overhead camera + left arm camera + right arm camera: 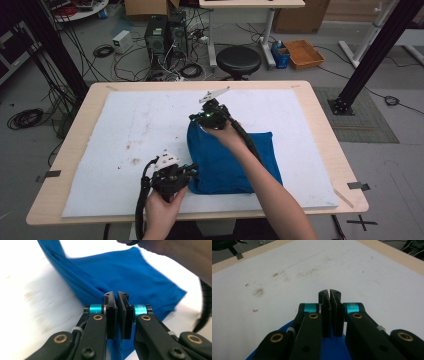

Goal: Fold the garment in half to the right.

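Note:
A blue cloth [225, 160] lies folded on the white mat [135, 130], right of the middle. My left gripper [193, 173] is at the cloth's near left corner. Seen from the left gripper view, the left gripper [117, 293] is shut on a fold of the blue cloth [130, 272], whose edge rises taut to the upper left. My right gripper [197, 122] holds the far left corner, lifted a little off the mat. In the right gripper view the right gripper [329, 292] is shut, with blue cloth [334, 347] pinched low between its jaws.
The mat covers most of a wooden table [325, 130] and has brown stains [132, 160] at its left. Beyond the far edge stand a black stool [238, 60], computer towers [162, 32] and loose cables. My right forearm [270, 190] crosses the cloth.

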`<state>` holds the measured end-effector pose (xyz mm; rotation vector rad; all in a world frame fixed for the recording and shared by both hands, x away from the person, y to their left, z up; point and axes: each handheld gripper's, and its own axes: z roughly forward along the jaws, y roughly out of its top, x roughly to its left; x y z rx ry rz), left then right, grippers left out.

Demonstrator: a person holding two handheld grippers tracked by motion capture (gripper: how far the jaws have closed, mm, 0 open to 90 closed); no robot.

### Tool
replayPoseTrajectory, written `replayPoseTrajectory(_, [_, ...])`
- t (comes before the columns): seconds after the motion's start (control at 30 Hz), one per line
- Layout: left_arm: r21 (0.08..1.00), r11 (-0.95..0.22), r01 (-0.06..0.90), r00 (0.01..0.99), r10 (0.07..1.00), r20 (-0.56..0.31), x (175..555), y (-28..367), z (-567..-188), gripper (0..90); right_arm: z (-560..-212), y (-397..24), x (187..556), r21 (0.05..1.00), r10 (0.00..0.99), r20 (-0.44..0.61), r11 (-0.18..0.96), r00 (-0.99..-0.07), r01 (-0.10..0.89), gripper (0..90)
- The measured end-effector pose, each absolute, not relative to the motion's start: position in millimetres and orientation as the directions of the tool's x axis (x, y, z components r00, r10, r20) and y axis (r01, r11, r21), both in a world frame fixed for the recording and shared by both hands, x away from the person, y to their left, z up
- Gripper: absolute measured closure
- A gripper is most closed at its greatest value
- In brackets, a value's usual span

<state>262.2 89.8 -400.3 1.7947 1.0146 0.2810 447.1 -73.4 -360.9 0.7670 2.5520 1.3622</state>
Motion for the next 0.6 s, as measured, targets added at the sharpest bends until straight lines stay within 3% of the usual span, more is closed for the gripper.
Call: replayPoseTrajectory(0.6, [0.845,-0.215,0.490,0.732,0.628,-0.264,290.9,-22.9,-404.4,85.7,-355.5,-210.1,450.8,0.801,0.617,0.088,0.423,-0.782,0.424,88.3])
